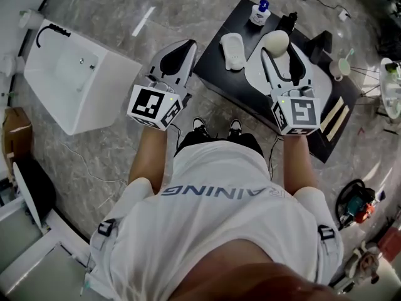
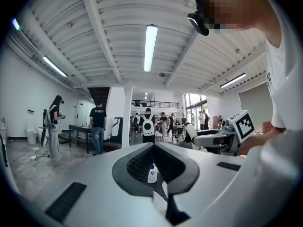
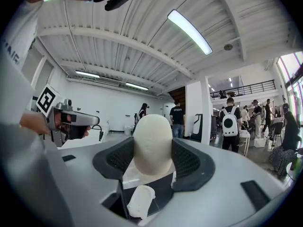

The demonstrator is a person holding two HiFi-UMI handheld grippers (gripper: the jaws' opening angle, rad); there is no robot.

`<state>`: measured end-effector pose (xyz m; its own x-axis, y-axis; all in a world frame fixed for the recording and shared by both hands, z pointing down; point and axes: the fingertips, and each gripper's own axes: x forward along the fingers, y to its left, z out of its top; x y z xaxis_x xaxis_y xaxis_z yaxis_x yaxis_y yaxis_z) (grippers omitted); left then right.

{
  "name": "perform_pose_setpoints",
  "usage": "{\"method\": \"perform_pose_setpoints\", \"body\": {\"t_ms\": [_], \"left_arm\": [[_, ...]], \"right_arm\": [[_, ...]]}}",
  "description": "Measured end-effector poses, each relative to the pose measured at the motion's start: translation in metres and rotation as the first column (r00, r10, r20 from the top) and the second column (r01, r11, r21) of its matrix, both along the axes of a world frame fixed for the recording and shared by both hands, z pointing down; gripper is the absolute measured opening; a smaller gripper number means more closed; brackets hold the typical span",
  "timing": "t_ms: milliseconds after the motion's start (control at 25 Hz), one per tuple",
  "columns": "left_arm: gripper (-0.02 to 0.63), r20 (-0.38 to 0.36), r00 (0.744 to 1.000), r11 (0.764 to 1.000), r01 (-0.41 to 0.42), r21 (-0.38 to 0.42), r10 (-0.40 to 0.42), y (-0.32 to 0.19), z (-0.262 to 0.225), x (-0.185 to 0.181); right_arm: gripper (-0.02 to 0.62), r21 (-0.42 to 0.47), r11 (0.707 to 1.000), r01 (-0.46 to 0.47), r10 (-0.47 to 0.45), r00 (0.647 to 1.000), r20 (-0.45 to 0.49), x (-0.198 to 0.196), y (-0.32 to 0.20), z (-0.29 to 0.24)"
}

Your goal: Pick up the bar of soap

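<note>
The bar of soap (image 1: pixel 276 39) is a cream oval, and my right gripper (image 1: pixel 279 49) is shut on it above the black table (image 1: pixel 219 74). In the right gripper view the soap (image 3: pixel 152 134) fills the gap of that gripper (image 3: pixel 152 149), with both dark pads pressed to its sides. Below it lie a white soap dish (image 3: pixel 140 200) and a white tray (image 3: pixel 135 175). The soap dish (image 1: pixel 232 50) sits near the table's left end. My left gripper (image 1: pixel 187 44) is shut on nothing, off the table's left edge. Through its jaws (image 2: pixel 152 147) a small bottle (image 2: pixel 152 173) shows.
A blue-capped bottle (image 1: pixel 260 11) and a black object (image 1: pixel 289 21) stand at the table's far end. A white cup (image 1: pixel 343 66) and pale strips (image 1: pixel 334 115) are at its right. A white basin unit (image 1: pixel 72 74) stands left on the floor. People (image 2: pixel 98 126) stand far off.
</note>
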<state>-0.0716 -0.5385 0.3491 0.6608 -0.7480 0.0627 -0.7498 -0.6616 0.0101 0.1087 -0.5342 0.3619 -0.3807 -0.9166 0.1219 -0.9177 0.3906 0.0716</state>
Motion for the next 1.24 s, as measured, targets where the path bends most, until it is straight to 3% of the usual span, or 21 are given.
{"method": "perform_pose_setpoints", "body": {"t_ms": [280,1240], "left_arm": [[0.009,0.001,1.0,1.0,0.003,0.026,-0.003,0.003,-0.012,-0.002],[0.009,-0.023,1.0,0.999,-0.001,0.05,0.002,0.01,-0.023,-0.008]], "right_arm": [[0.25,0.064,0.998,0.001,0.001,1.0,-0.029,0.004,0.008,-0.025],[0.25,0.09,0.996,0.001,0.003,0.999,-0.039,-0.001,0.017,-0.032]]}}
